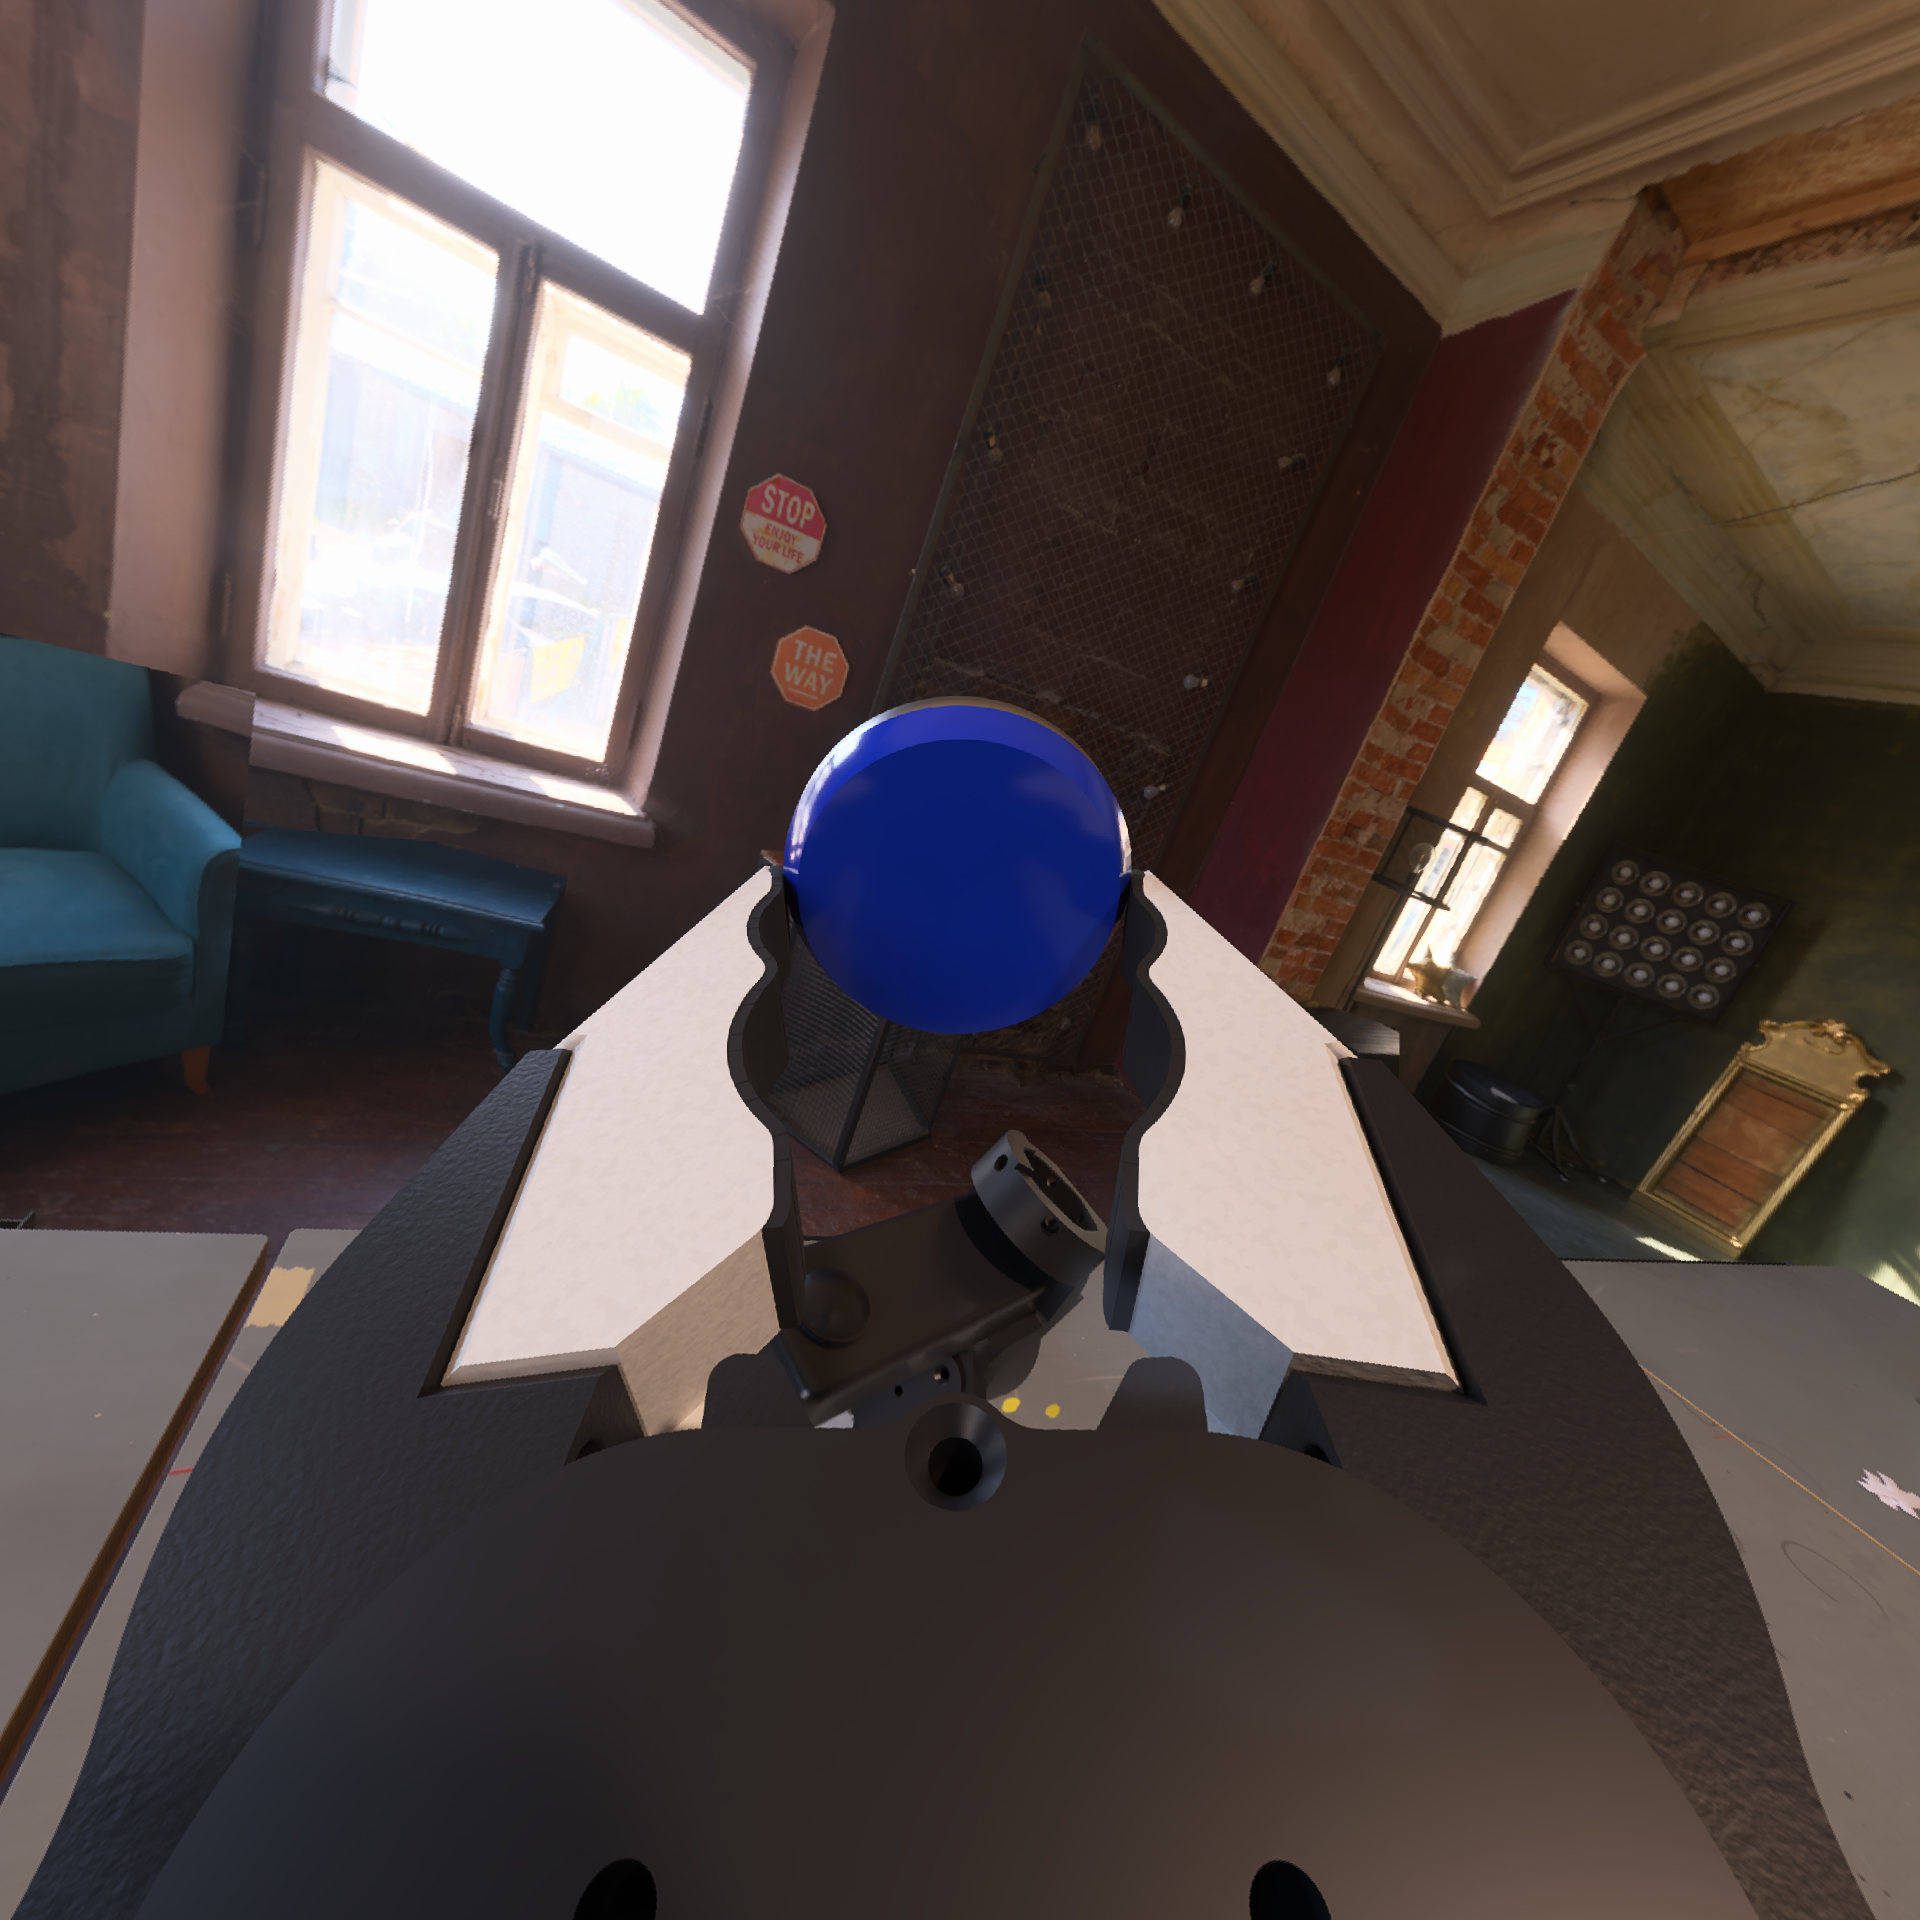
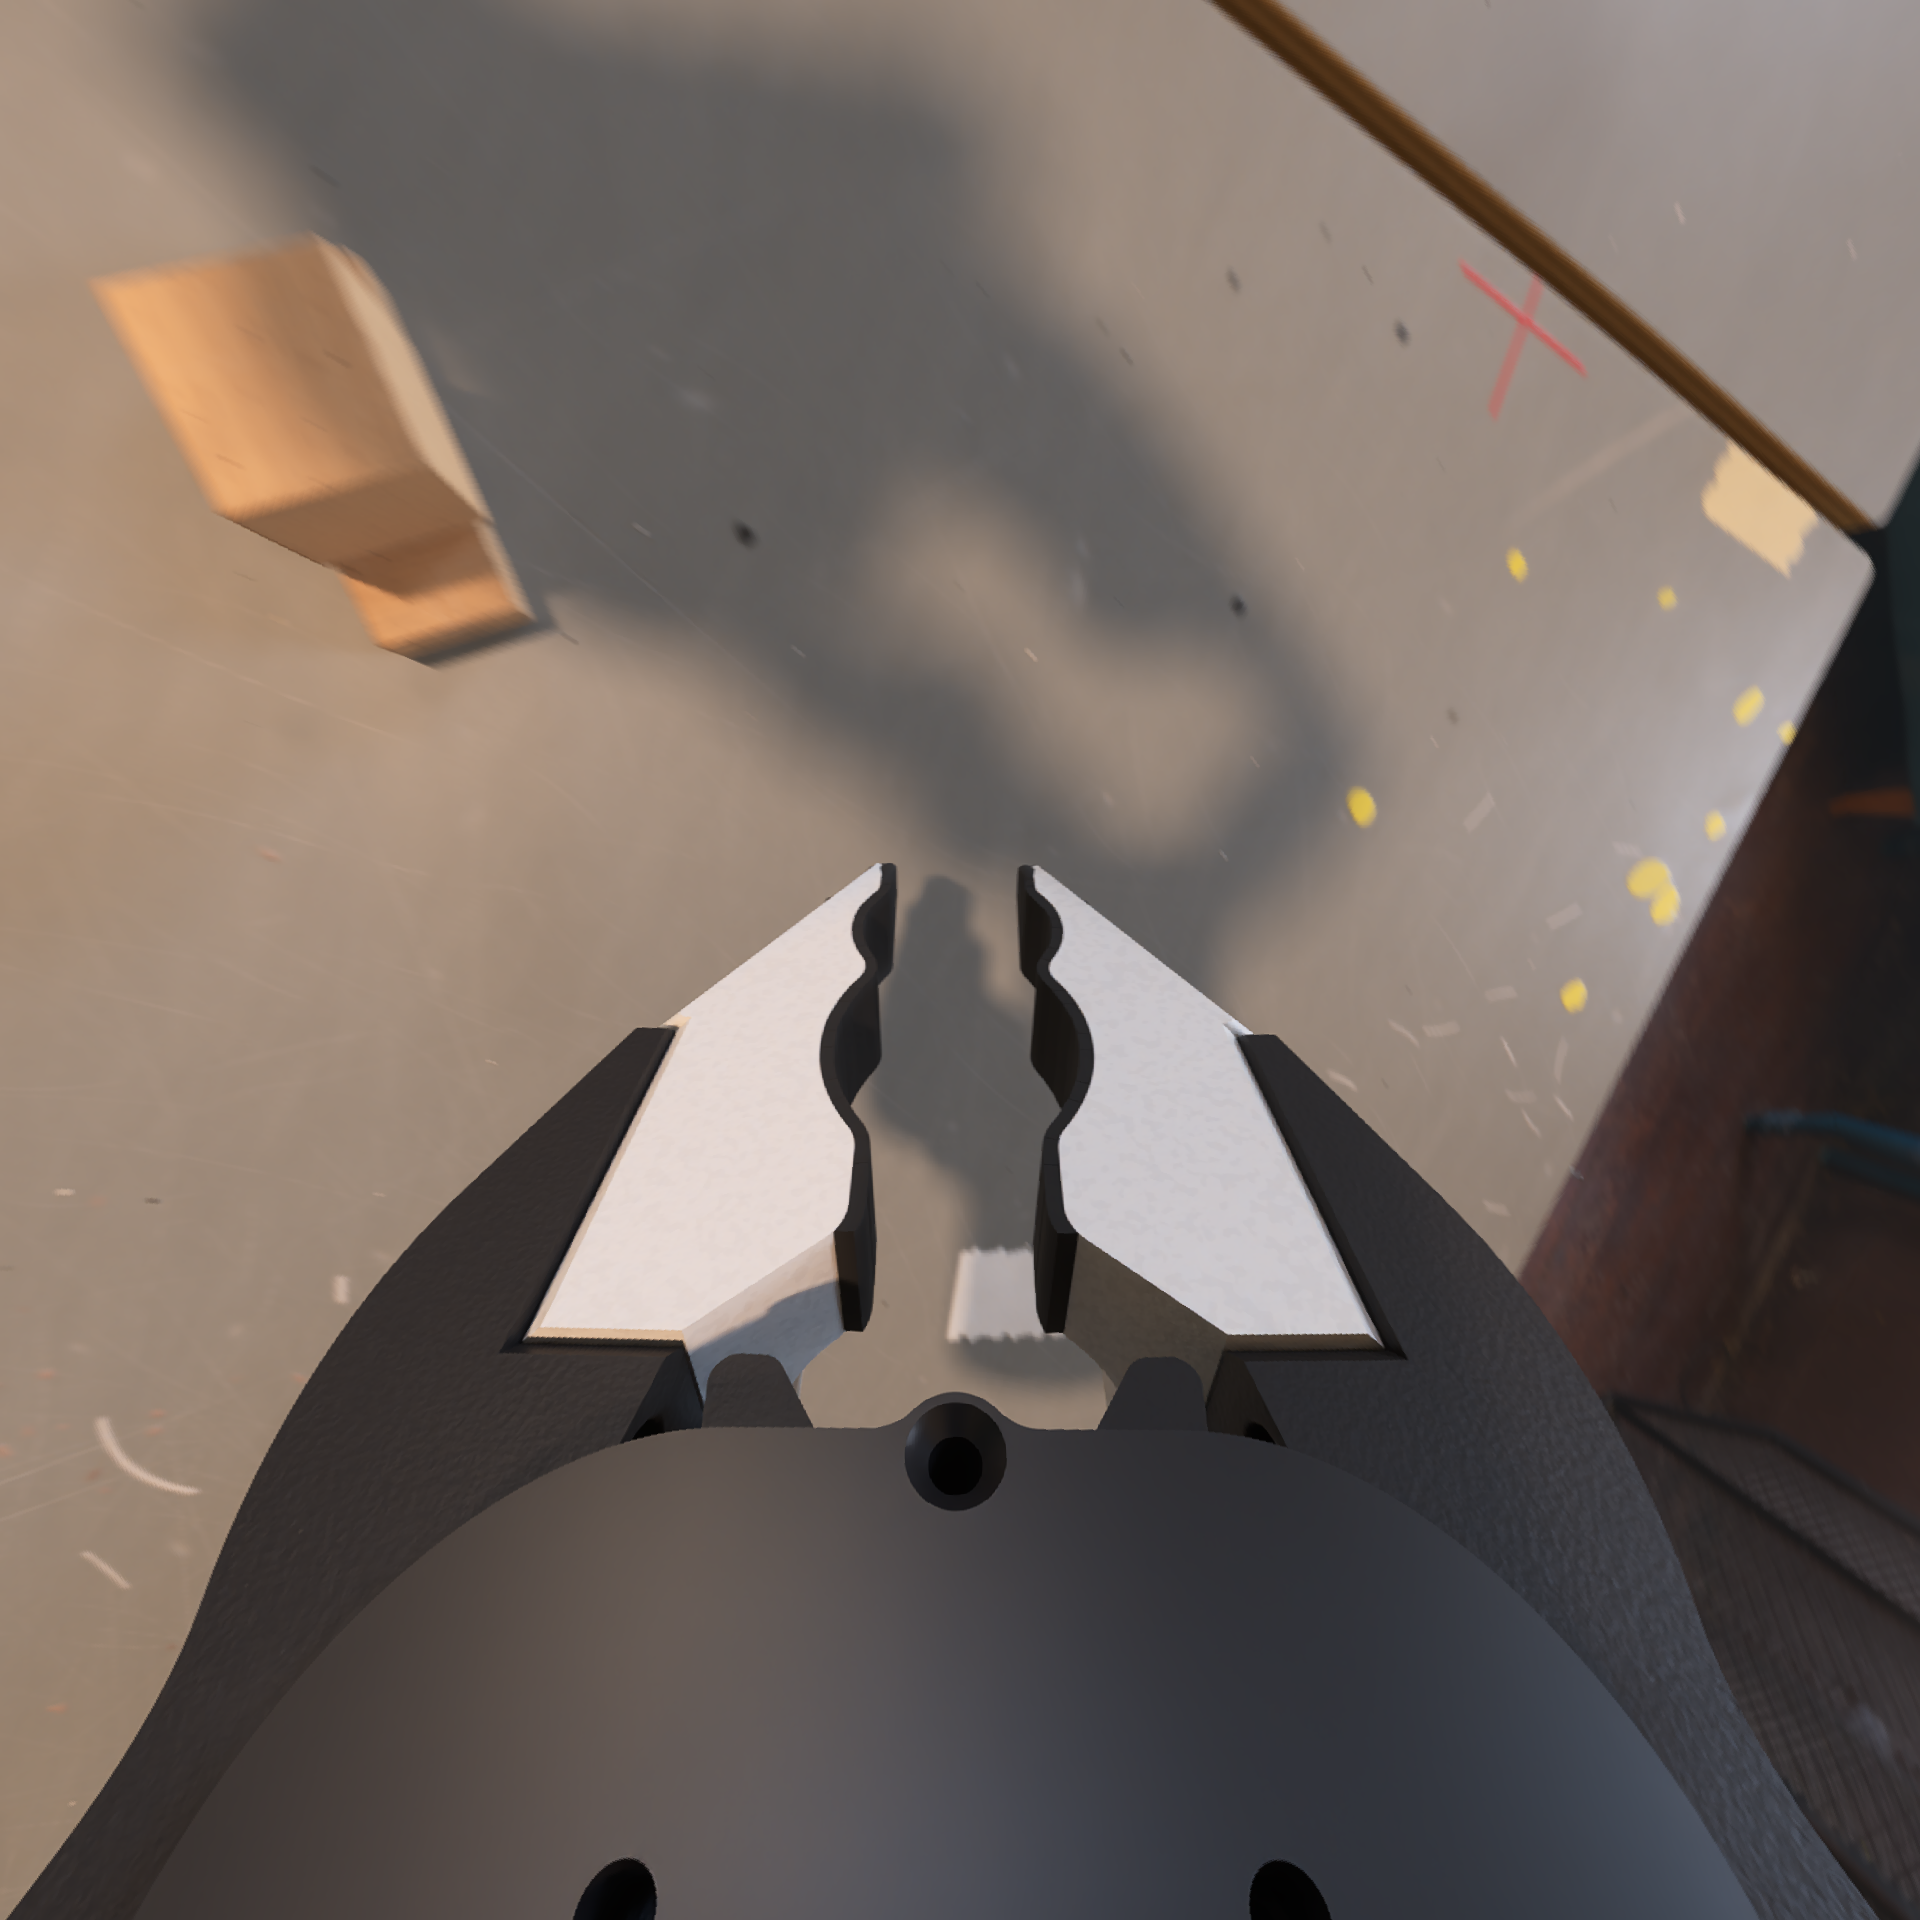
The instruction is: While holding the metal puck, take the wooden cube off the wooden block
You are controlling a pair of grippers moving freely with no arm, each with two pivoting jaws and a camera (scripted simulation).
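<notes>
My left gripper (image 1: 956,883) is shut on the metal puck (image 1: 956,868), a glossy blue disc held between the fingertips, raised and facing the room. In the right wrist view the wooden cube (image 2: 275,379) sits on top of the wooden block (image 2: 447,608), which sticks out beneath it, on the grey table (image 2: 312,1039) at the upper left. My right gripper (image 2: 956,883) is empty, its jaws a narrow gap apart, above the table and well to the right of the stack. The right gripper's dark body also shows low between the left fingers (image 1: 1029,1236).
The table's wooden edge (image 2: 1558,260) runs diagonally at the upper right, with a red cross mark (image 2: 1522,338) and a tape piece (image 2: 1756,514) near it. Beyond it the floor drops away. A blue armchair (image 1: 94,862) and a window (image 1: 499,416) stand far off.
</notes>
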